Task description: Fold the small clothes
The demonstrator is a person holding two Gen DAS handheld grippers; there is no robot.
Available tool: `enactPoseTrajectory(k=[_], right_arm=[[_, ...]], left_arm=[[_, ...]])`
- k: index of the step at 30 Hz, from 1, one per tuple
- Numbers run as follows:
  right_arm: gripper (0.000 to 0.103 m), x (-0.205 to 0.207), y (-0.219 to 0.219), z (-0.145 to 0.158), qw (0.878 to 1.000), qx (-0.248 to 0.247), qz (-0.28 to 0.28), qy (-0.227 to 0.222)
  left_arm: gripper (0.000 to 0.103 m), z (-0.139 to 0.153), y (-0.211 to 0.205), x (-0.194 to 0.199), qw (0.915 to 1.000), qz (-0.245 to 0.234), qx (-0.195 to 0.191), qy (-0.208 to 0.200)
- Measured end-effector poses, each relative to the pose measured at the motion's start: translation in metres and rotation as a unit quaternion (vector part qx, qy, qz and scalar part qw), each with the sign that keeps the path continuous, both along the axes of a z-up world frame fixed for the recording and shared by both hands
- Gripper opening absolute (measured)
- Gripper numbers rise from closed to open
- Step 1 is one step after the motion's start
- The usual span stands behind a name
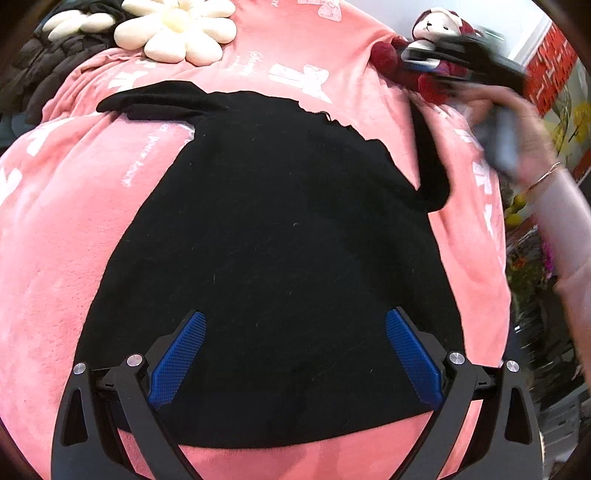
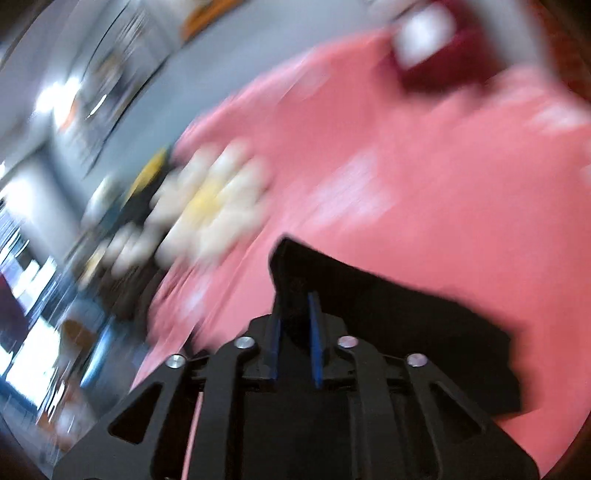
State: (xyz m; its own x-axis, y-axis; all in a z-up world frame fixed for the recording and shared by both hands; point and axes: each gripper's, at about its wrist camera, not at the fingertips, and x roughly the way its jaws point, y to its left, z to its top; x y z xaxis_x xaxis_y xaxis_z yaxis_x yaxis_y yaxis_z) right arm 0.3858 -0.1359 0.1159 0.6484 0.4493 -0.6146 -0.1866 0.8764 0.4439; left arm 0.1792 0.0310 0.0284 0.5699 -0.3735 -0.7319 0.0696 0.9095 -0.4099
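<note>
**Black garment on pink blanket, right claw pinching its sleeve**

The left wrist view is showing the whole layout sharply: a black garment (image 1: pixel 266 236) is lying spread flat on a fuzzy pink blanket (image 1: pixel 55 240) printed with white bows and script. One sleeve is stretching out to the upper left, the other is running along the garment's right edge. The left claw (image 1: pixel 293 350) is hovering over the garment's near hem with its jaws standing wide apart and nothing between its ribbed blue pads (image 1: pixel 177 363). At the far edge a plush white flower (image 1: pixel 177 31) with a pale yellow centre is lying on the blanket, and a soft bear (image 1: pixel 436 33) in dark red is sitting at the far right corner. In front of the bear the right claw (image 1: pixel 421 61) is appearing as a dark blur, with the person's hand (image 1: pixel 517 136) and a thin bracelet behind it.

The right wrist view is heavily smeared, yet it is giving what the other cannot: the right claw (image 2: pixel 293 314) is nearly closed, its thin blue pads (image 2: pixel 314 332) clamping a fold of the black garment (image 2: pixel 406 317), which is trailing off to the right across the blanket (image 2: pixel 424 184). The flower (image 2: pixel 210 206) is showing as a pale blob to the left, the bear (image 2: pixel 436 40) as a white and red smear at the top. Blurred room furnishings are filling the left edge, too indistinct to name.
</note>
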Motion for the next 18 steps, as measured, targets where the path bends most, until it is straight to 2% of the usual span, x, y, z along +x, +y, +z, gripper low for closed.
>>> enactPoseTrajectory(k=[2, 4, 5, 7, 8, 12, 15, 17, 18], right_arm=[[0.015, -0.015, 0.043, -0.03, 0.998, -0.024, 0.049, 0.012], [0.018, -0.036, 0.045, -0.044, 0.998, -0.039, 0.04, 0.004], [0.03, -0.047, 0.029, -0.05, 0.999, -0.044, 0.012, 0.005], [0.051, -0.068, -0.023, -0.06, 0.995, -0.057, -0.079, 0.006], [0.054, -0.079, -0.048, -0.063, 0.99, -0.067, -0.12, 0.007], [0.055, -0.102, -0.133, -0.087, 0.97, -0.108, -0.21, 0.054], [0.055, -0.115, -0.168, -0.107, 0.965, -0.097, -0.232, 0.071], [0.055, -0.114, -0.176, -0.12, 0.966, -0.088, -0.231, 0.077], [0.055, -0.111, -0.175, -0.124, 0.967, -0.086, -0.228, 0.077]], left_arm=[[0.096, 0.003, 0.004, 0.006, 1.0, -0.001, -0.001, -0.003], [0.096, 0.006, 0.01, 0.018, 0.9999, -0.007, 0.003, -0.009], [0.096, 0.007, 0.013, 0.023, 0.9999, -0.01, 0.003, -0.008], [0.096, 0.011, 0.021, 0.047, 0.9998, -0.016, -0.009, -0.006], [0.096, 0.012, 0.023, 0.062, 0.9997, -0.013, -0.02, -0.002], [0.096, 0.013, 0.02, 0.134, 0.9972, 0.006, -0.072, 0.02], [0.096, 0.003, 0.002, 0.197, 0.9953, 0.033, -0.081, 0.043], [0.096, -0.006, -0.01, 0.227, 0.9937, 0.038, -0.089, 0.056], [0.095, -0.018, -0.018, 0.247, 0.9913, 0.049, -0.086, 0.087]])
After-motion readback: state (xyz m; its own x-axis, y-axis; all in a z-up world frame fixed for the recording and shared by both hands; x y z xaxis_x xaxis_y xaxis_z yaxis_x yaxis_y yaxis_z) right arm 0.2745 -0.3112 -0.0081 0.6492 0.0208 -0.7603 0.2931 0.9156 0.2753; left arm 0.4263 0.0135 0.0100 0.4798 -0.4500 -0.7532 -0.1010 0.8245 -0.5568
